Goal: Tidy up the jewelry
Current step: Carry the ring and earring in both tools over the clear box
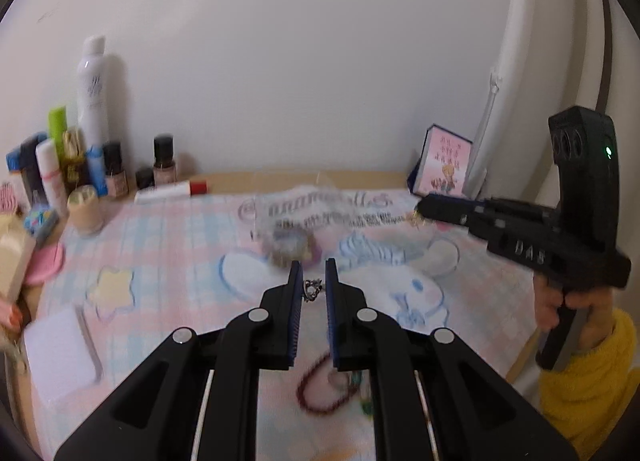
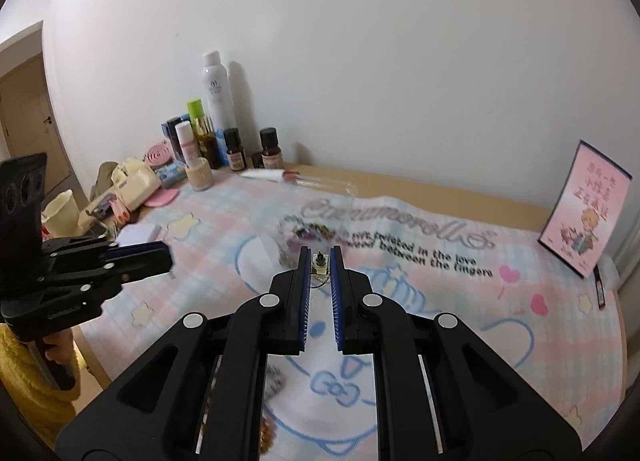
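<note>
I am holding a small silver ring (image 1: 312,290) between the tips of my left gripper (image 1: 313,281), whose jaws are nearly closed on it, up over the middle of the pastel mat (image 1: 168,261). My right gripper (image 2: 321,261) is pinching a little gold earring (image 2: 320,266) the same way. I think I am carrying both to the clear jewelry box (image 2: 296,237) near the back middle of the mat, so next I need to lower gently and let go.

Left gripper (image 1: 313,281) above the pastel cartoon mat (image 1: 180,261), a small silver ring (image 1: 312,290) between its blue pads, contact unclear. Red bead bracelet (image 1: 320,389) lies blurred below. Right gripper (image 1: 424,207) at right holds a small gold piece (image 1: 414,218).
</note>
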Available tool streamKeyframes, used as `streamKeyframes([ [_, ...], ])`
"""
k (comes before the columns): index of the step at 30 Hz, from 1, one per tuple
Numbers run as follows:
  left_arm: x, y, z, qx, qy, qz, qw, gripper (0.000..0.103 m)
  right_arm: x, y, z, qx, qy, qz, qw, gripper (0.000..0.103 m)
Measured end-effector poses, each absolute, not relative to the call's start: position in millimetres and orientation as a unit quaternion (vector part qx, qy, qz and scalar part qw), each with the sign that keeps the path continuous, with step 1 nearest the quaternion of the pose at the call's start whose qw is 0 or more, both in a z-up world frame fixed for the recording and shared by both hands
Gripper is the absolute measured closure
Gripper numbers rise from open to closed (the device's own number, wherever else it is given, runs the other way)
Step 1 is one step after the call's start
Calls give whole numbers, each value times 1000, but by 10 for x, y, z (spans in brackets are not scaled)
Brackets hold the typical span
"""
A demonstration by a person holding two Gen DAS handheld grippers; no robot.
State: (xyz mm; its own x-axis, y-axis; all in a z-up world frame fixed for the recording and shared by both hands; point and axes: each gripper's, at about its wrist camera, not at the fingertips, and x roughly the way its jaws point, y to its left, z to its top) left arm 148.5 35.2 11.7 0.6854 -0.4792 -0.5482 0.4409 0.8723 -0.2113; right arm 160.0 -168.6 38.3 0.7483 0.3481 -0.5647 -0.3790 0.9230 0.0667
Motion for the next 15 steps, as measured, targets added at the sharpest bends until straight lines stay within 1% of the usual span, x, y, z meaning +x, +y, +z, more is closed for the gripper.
streamKeyframes([
  [3,1625,266,251,-14,290,-243,926,92,1690,-1643,432,-22,299,198,933,94],
  [8,1911,208,358,-17,282,-240,929,92,1809,-1554,477,-34,298,201,932,94],
  [15,2403,172,327,-52,318,-244,915,92,2074,-1489,447,-29,307,191,932,94],
])
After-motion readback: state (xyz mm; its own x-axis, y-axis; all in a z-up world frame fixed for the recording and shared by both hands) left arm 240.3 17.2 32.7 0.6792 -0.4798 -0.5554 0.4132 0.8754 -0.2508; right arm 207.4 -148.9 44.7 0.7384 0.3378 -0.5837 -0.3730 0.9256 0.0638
